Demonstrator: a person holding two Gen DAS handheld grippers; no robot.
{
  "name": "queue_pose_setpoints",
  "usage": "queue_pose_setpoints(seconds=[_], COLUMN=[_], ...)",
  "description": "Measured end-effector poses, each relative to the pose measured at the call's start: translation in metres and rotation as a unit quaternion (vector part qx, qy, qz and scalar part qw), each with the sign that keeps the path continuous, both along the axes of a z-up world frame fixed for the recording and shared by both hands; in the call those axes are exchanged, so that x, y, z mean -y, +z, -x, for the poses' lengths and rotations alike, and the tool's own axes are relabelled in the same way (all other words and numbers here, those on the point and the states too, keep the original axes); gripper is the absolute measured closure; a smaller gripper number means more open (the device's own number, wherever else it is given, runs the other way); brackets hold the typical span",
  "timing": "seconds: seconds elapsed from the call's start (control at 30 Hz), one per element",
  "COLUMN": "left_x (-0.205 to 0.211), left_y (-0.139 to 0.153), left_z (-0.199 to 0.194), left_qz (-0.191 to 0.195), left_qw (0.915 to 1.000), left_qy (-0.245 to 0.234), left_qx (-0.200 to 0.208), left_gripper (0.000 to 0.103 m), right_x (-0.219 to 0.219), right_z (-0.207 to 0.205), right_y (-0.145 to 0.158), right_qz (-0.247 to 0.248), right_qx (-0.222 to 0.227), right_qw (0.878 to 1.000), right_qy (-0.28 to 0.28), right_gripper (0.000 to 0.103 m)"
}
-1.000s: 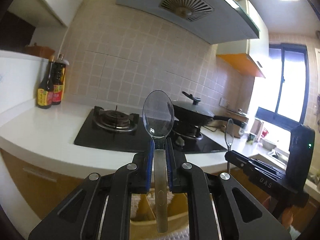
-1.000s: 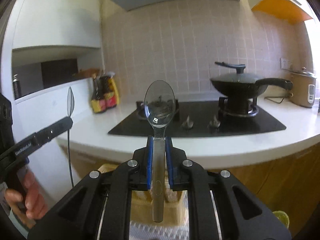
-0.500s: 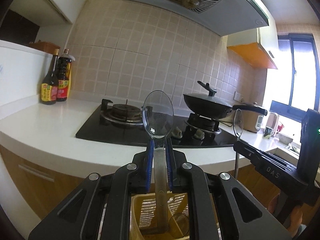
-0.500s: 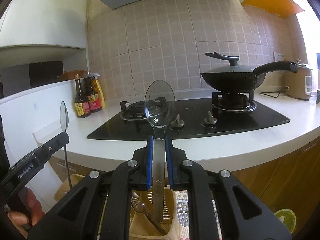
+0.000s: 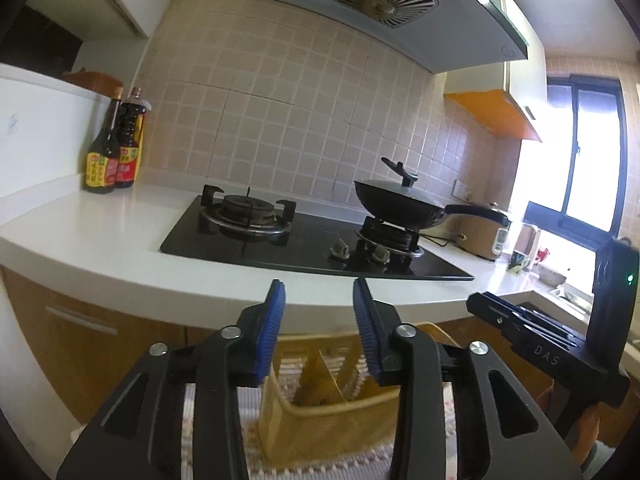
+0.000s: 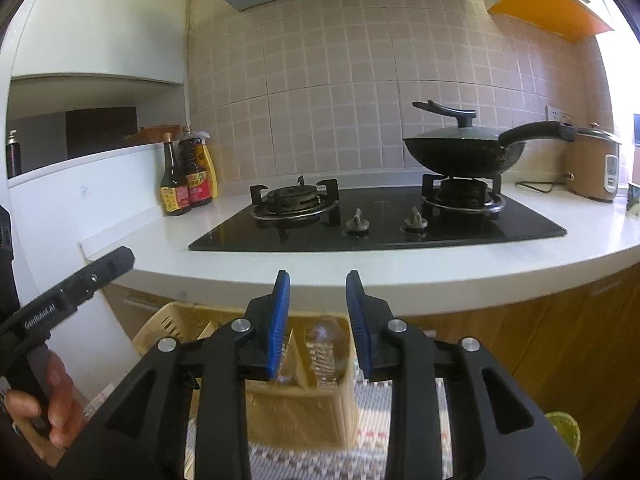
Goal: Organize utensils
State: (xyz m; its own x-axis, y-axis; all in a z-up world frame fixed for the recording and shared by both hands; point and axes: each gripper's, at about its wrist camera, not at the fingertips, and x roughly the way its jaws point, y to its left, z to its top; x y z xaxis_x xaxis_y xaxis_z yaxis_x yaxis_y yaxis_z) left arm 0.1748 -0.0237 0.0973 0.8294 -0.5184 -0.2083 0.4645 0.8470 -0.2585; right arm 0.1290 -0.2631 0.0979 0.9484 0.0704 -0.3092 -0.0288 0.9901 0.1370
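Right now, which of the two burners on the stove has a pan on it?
The right burner carries the black pan with its lid on. The left burner, nearer the sauce bottles, is bare.

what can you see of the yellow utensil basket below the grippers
The yellow utensil basket looks like pale yellow plastic, with slotted walls and an upright divider that splits it into compartments. It stands upright on a woven striped mat, in front of the wooden cabinets and below the counter edge. In the right wrist view a shiny spoon bowl shows inside it, blurred. Both grippers hang above it with jaws apart, touching nothing. Its lower part is hidden behind them.
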Motion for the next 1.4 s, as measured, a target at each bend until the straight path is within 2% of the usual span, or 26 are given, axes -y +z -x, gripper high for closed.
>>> queue_pose_setpoints(seconds=[0.2,0.3,0.47,0.67,0.83,0.97,1.07,1.13,1.23,1.4], left_x=[-0.021,-0.026,-0.027,-0.027,-0.026,-0.022,-0.022,-0.022,-0.022,-0.022], left_y=[0.008,0.015,0.019,0.001,-0.031,-0.069,-0.098,-0.113,-0.128,-0.139], left_z=[0.033,0.051,0.079,0.093,0.089,0.076,0.064,0.057,0.044,0.033], left_qz=[0.016,0.01,-0.02,-0.065,-0.113,-0.159,-0.162,-0.166,-0.17,-0.148], left_qw=[0.9996,0.9994,0.9981,0.9934,0.9803,0.9574,0.9401,0.9329,0.9253,0.9203], left_qy=[-0.012,-0.019,-0.033,-0.035,-0.042,-0.048,-0.064,-0.068,-0.064,-0.074], left_qx=[-0.022,-0.027,-0.048,-0.088,-0.157,-0.236,-0.293,-0.313,-0.333,-0.354], left_gripper=[0.066,0.066,0.066,0.067,0.067,0.069,0.071,0.074,0.08,0.081], right_x=[0.002,0.002,-0.001,-0.008,-0.009,-0.004,0.001,0.005,0.008,0.008], right_z=[0.031,0.043,0.056,0.056,0.053,0.046,0.038,0.034,0.027,0.024], right_y=[0.006,0.01,0.002,-0.031,-0.062,-0.086,-0.101,-0.109,-0.118,-0.121], right_qz=[-0.006,-0.005,-0.003,0.01,0.011,-0.011,-0.031,-0.046,-0.071,-0.079], right_qx=[-0.044,-0.075,-0.149,-0.239,-0.298,-0.345,-0.376,-0.389,-0.406,-0.408], right_qw=[0.999,0.997,0.989,0.971,0.954,0.938,0.926,0.92,0.911,0.909], right_qy=[0.002,-0.002,0.004,0.008,0.011,0.016,0.02,0.022,0.025,0.026], right_gripper=[0.077,0.077,0.077,0.077,0.077,0.077,0.077,0.077,0.077,0.077])
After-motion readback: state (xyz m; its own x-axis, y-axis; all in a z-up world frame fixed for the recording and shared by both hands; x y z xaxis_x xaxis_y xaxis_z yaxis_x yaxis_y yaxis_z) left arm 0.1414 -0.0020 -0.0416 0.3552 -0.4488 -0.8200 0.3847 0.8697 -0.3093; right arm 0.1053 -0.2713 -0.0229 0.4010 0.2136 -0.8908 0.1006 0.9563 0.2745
